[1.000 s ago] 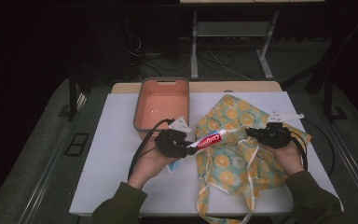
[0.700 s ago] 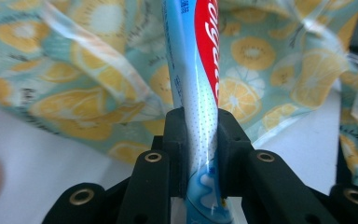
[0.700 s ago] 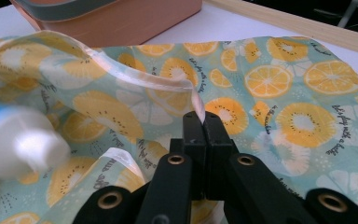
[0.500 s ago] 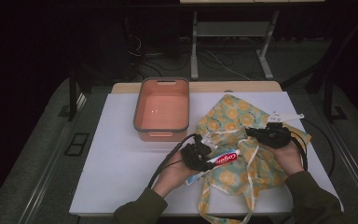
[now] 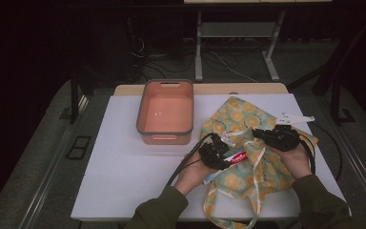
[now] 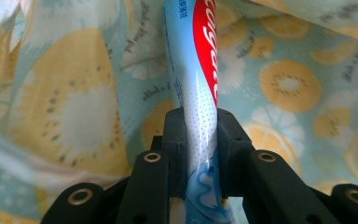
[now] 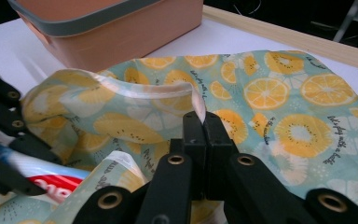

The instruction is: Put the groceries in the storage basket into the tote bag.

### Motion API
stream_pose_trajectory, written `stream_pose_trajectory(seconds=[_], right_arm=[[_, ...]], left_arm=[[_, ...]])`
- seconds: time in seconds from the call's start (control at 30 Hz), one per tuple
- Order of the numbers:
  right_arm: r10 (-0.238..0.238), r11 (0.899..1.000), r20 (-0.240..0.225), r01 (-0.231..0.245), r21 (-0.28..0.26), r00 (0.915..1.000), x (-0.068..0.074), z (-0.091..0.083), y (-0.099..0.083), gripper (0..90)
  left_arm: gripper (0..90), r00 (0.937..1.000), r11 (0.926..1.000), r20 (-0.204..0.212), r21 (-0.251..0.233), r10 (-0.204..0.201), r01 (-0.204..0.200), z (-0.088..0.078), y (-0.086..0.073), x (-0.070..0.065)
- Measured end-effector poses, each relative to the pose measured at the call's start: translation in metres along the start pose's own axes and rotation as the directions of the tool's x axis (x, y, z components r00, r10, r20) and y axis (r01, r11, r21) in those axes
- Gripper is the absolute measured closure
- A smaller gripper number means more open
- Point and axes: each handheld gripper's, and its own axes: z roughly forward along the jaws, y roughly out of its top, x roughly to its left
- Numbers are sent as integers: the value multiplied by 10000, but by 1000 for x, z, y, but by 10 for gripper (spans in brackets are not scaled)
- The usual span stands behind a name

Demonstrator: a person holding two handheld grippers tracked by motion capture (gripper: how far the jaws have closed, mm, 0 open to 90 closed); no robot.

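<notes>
left claw carried toothpaste down to bag.

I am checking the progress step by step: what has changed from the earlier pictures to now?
The left tongs, shut on the red-and-white toothpaste tube, carried it right and toward the person, to the mouth of the lemon-print cloth bag. The right tongs stayed put, pinching the bag's rim. The orange plastic tub did not move.

High view: fixed, above person's side, looks fwd and down over whole surface. Left gripper view: very close along its jaws, tube against bag. Right gripper view: low, close, faces bin. All share bag and tube.
</notes>
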Motion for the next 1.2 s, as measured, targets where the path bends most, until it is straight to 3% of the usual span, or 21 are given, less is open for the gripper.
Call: stream_pose_trajectory(seconds=[0.1,0.23,0.3,0.43,0.57,0.73,0.8,0.93,1.03,1.13,1.2], right_arm=[[-14,10000,-7,14,-18,10000,0,0,0,895],[-15,10000,-9,15,-19,10000,-1,0,0,895],[-39,10000,-2,39,-61,10000,0,-1,0,895],[-38,9999,-8,38,-104,10000,1,-2,1,895],[-51,10000,9,51,-43,10000,1,-1,1,894],[-58,10000,3,58,-28,10000,2,-1,1,895],[-69,10000,1,69,-17,10000,2,0,1,895],[-63,10000,-18,63,-10,10000,2,0,0,894],[-51,10000,-29,50,-24,10000,2,0,0,894],[-52,10000,-26,52,-20,10000,2,0,0,894],[-76,10000,-11,76,-7,10000,3,0,0,894]], left_arm=[[683,9997,9988,177,-459,-163,171,-1,-4,4],[485,9997,9960,192,-879,-156,172,-21,-8,7],[447,9995,9925,250,-1199,-211,240,-32,-15,6],[399,9998,9918,150,-1269,-114,132,-50,-34,5],[391,9994,9913,-82,-1272,-343,330,-65,-59,9],[358,9990,9946,-341,-1001,-299,263,-65,-85,16],[364,9991,9978,-421,-661,-22,-6,-62,-88,15],[420,9988,9985,-451,-503,215,-237,-55,-89,16],[486,9991,9977,-244,-575,338,-352,-51,-88,17],[543,9961,9947,-366,-607,804,-826,-52,-86,14],[636,9931,9902,-493,-845,1069,-1107,-55,-85,13]])
